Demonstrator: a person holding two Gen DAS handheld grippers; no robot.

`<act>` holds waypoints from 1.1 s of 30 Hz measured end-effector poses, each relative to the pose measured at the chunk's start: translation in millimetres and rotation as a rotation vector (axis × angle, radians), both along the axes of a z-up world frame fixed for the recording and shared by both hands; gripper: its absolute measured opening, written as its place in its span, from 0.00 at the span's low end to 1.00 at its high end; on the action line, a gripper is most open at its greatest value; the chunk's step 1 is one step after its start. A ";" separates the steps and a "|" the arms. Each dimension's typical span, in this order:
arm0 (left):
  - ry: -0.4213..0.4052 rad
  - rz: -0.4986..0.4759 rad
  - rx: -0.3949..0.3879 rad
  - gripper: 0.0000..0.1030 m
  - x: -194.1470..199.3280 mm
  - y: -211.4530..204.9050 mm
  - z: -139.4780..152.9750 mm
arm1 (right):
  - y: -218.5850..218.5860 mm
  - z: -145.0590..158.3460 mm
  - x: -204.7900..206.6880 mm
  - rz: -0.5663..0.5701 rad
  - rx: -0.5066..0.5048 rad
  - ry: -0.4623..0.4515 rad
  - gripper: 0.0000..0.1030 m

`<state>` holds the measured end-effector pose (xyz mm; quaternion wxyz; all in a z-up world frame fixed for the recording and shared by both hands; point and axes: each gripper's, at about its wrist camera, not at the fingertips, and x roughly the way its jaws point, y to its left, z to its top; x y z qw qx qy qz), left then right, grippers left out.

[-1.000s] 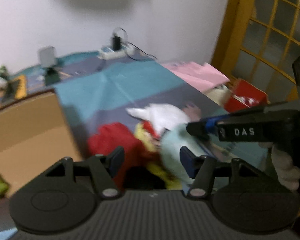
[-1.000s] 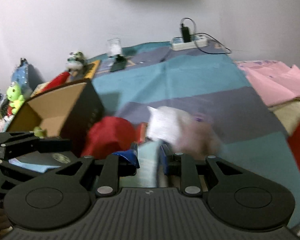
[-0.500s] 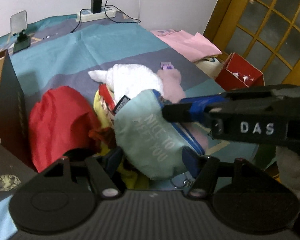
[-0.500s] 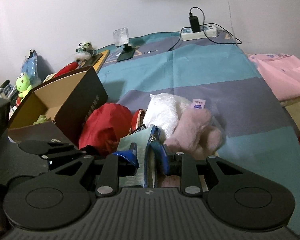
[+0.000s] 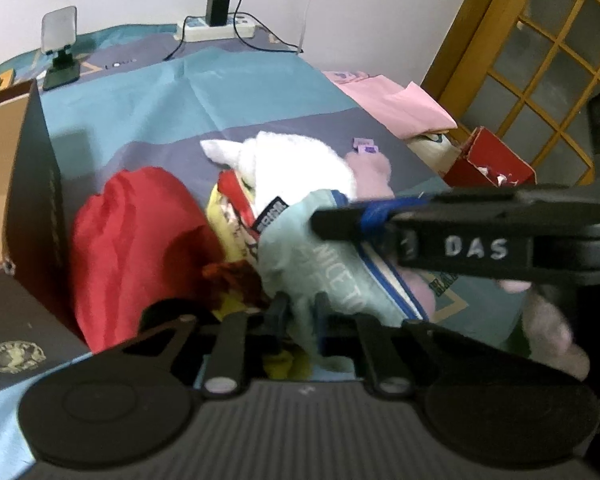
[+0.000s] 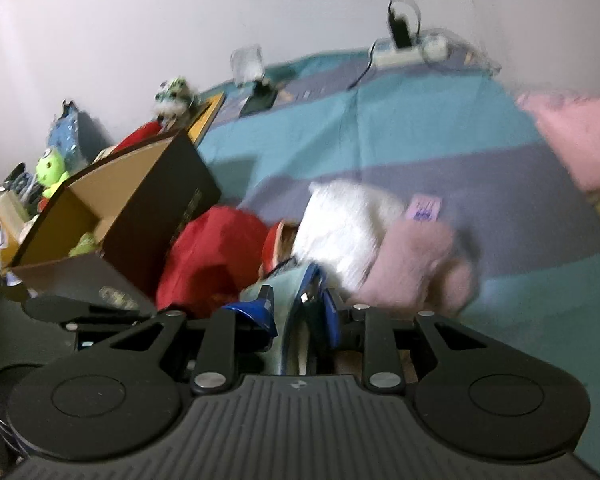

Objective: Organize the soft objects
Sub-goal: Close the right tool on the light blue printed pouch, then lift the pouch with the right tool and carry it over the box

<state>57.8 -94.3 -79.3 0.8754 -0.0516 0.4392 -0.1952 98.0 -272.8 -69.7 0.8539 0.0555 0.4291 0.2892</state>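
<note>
A mint-green pouch (image 5: pixel 320 264) with blue trim lies on a pile of soft things on the striped cloth. My left gripper (image 5: pixel 300 312) is closing its jaws tight on a fold of the pouch's near end. My right gripper (image 5: pixel 332 224) reaches in from the right and is shut on the pouch's blue-trimmed edge (image 6: pixel 304 300), seen between its fingers (image 6: pixel 298 314). Around the pouch lie a red cloth (image 5: pixel 132 240) (image 6: pixel 208 256), a white fluffy piece (image 5: pixel 296 168) (image 6: pixel 348 220), a pink plush (image 5: pixel 372 172) (image 6: pixel 416 264) and a yellow item (image 5: pixel 224 216).
An open cardboard box (image 5: pixel 32 184) (image 6: pixel 156 200) stands left of the pile with a green toy inside. A power strip (image 5: pixel 216 30) and a small stand (image 5: pixel 60 40) sit by the wall. Folded pink cloth (image 5: pixel 396 100), a red box (image 5: pixel 488 160) and a lattice door (image 5: pixel 540 60) are on the right.
My left gripper came down to the pile and its jaws went from wide apart to shut on the pouch. The right gripper kept its hold and sank a little.
</note>
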 end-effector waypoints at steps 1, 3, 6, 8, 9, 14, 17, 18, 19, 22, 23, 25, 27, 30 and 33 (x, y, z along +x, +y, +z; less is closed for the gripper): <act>-0.005 -0.001 0.001 0.04 -0.8 0.3 0.2 | -0.2 -1.0 -0.6 0.012 0.015 0.018 0.07; -0.013 -0.007 0.002 0.02 -2.6 0.4 1.1 | -2.1 -0.4 -2.5 0.025 0.057 0.041 0.04; -0.025 -0.015 -0.010 0.02 -4.7 3.6 3.3 | -1.8 6.2 -9.1 0.041 0.080 0.045 0.00; -0.036 -0.020 -0.022 0.02 -6.3 7.8 7.1 | -2.6 14.1 -13.4 0.050 0.106 0.041 0.00; -0.044 -0.021 -0.028 0.02 -7.3 9.7 9.7 | -3.4 17.8 -14.2 0.052 0.127 0.045 0.00; -0.109 -0.034 -0.067 0.01 -16.3 22.3 32.5 | -0.5 42.6 -15.7 0.048 0.235 0.032 0.00; -0.165 -0.028 -0.087 0.01 -21.9 34.4 52.8 | 10.6 60.8 -16.8 0.067 0.276 -0.012 0.00; -0.182 -0.023 -0.093 0.01 -23.2 39.2 59.3 | 16.5 67.6 -16.9 0.078 0.288 -0.029 0.00; -0.202 -0.017 -0.100 0.01 -24.7 45.3 66.8 | 22.7 72.7 -16.0 0.089 0.296 -0.044 0.00; -0.258 0.004 -0.105 0.00 -28.3 64.0 85.1 | 44.5 89.4 -11.1 0.129 0.326 -0.088 0.00; -0.280 0.018 -0.105 0.00 -29.9 73.3 92.7 | 53.9 95.0 -9.2 0.146 0.339 -0.101 0.00; -0.315 0.043 -0.102 0.00 -32.0 89.5 104.1 | 74.1 104.1 -4.3 0.182 0.367 -0.116 0.00; -0.350 0.078 -0.095 0.00 -34.7 111.2 116.1 | 97.7 109.7 2.1 0.222 0.390 -0.125 0.00; -0.390 0.136 -0.064 0.00 -39.6 144.8 128.6 | 137.4 110.8 9.9 0.281 0.412 -0.143 0.00; -0.399 0.205 -0.017 0.00 -38.4 179.5 131.7 | 182.4 99.8 17.4 0.311 0.412 -0.119 0.00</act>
